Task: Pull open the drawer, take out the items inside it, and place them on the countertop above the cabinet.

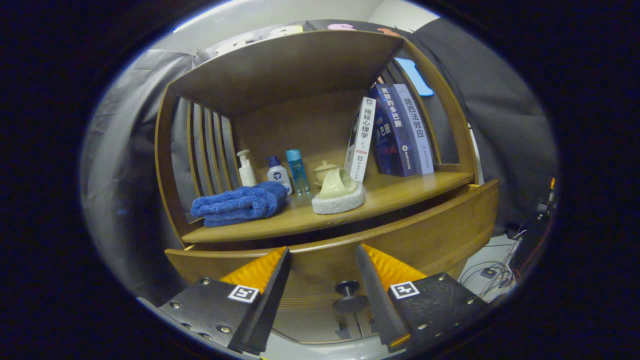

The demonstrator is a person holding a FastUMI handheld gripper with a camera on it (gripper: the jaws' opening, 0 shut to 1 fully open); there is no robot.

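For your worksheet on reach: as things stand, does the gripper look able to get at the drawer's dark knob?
Probably yes. The gripper is open, and the knob sits on the drawer front between its fingers, nearer the right one, with nothing in between.

1. The gripper has its fingers spread wide, gripping nothing.
2. The drawer front lies just ahead; its dark knob sits between the fingers, nearer the right one, touching neither.
3. On the countertop above: a folded blue towel, three bottles, a pale teapot on a sponge, and leaning books.
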